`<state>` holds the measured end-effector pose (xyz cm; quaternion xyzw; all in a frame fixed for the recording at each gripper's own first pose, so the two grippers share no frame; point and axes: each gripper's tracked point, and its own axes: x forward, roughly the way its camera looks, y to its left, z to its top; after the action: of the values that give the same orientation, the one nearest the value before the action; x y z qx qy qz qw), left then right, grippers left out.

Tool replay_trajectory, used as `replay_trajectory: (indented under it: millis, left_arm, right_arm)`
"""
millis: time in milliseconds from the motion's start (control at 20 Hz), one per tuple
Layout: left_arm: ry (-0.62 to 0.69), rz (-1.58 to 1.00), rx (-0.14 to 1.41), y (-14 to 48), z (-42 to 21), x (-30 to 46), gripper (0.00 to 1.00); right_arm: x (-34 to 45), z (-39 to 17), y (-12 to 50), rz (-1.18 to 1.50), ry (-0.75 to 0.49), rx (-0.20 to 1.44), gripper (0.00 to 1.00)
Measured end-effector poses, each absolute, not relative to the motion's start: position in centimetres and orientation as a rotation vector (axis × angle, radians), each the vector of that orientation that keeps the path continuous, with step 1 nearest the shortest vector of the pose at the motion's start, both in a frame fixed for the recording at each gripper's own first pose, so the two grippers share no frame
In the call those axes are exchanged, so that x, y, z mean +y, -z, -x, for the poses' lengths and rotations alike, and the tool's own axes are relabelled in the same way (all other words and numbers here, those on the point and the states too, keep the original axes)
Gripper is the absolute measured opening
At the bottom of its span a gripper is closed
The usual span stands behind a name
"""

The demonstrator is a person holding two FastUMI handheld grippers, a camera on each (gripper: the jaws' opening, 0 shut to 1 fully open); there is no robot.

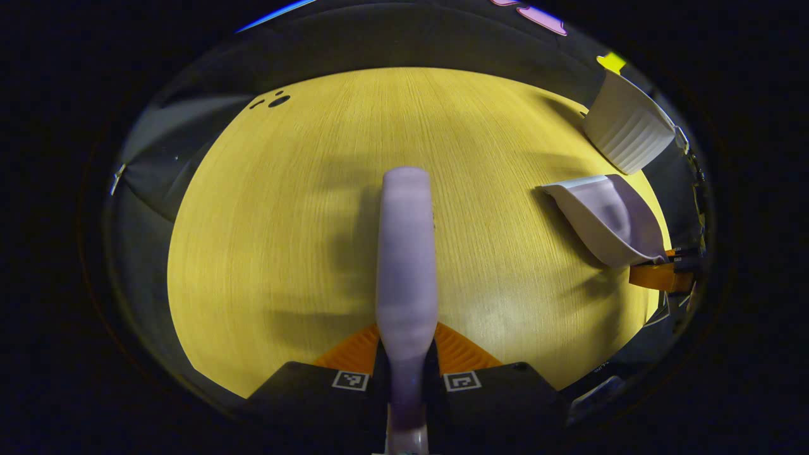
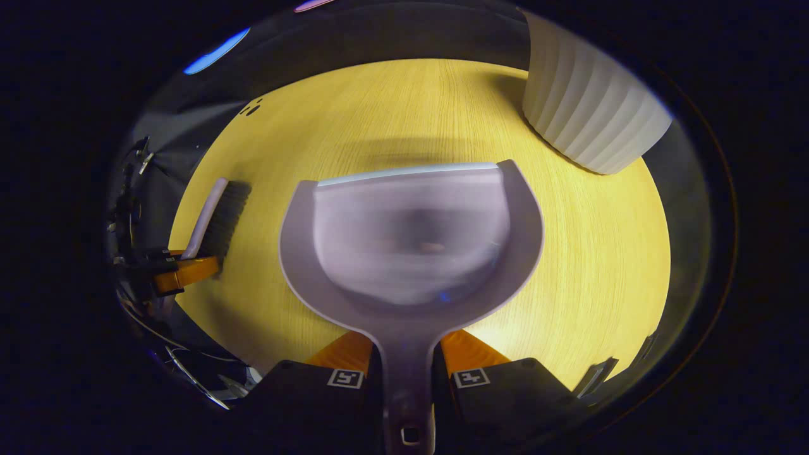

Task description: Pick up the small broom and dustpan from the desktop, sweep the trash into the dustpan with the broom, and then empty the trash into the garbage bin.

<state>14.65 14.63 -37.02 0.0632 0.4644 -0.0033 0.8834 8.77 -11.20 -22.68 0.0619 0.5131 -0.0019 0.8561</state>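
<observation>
So both tools are already off the table at this point. The left gripper (image 1: pixel 406 363) is holding the small broom (image 1: pixel 407 253) with its jaws clamped on the handle, and the broom is sticking straight out ahead of it over the yellow table (image 1: pixel 284 240). In the right gripper view the broom is showing its dark bristles (image 2: pixel 224 218) hanging down, near the table's left edge. The right gripper (image 2: pixel 406 360) is gripping the dustpan (image 2: pixel 411 240) by its handle, jaws clamped on it, pan hovering flat over the wood. The white ribbed garbage bin (image 2: pixel 588 107) is sitting at the far right corner, just beyond the dustpan.

Pickup looks done. Sweeping is the fuzzy part: there's a small brownish speck inside the pan, maybe trash, but the pan is blurry so can't really call it. No loose trash is jumping out on the table near the tools. A few dark spots (image 1: pixel 275 100) are sitting at the far left edge, too tiny to identify. If that speck is the trash, only the dump into the bin is left. The bin's opening is cut off, so no telling what's inside.
</observation>
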Motion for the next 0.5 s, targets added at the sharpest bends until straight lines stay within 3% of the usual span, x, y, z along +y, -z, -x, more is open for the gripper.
replay_trajectory:
  millis: [250,300,350,450,500]
  left_arm:
    - [0.019,-0.203,0.975,37.4,-14.2,13.9,0.29]
    - [0.025,-0.205,0.958,37.1,-14.4,13.8,0.32]
    - [0.038,-0.203,0.939,36.7,-14.4,13.5,0.39]
    - [0.037,-0.209,0.889,35.9,-14.0,13.6,0.79]
    - [0.028,-0.217,0.856,34.3,-14.1,13.3,0.99]
  right_arm:
    - [-10.0,-8.2,22.7,-0.155,-0.009,1.059,0.43]
    - [-9.5,-8.3,22.4,-0.163,-0.016,1.05,0.63]
    - [-9.1,-8.4,22.1,-0.174,-0.02,1.034,0.67]
    - [-8.9,-8.4,21.4,-0.171,-0.007,0.997,1.0]
    - [-9.1,-8.2,20.7,-0.165,0.001,0.975,1.0]
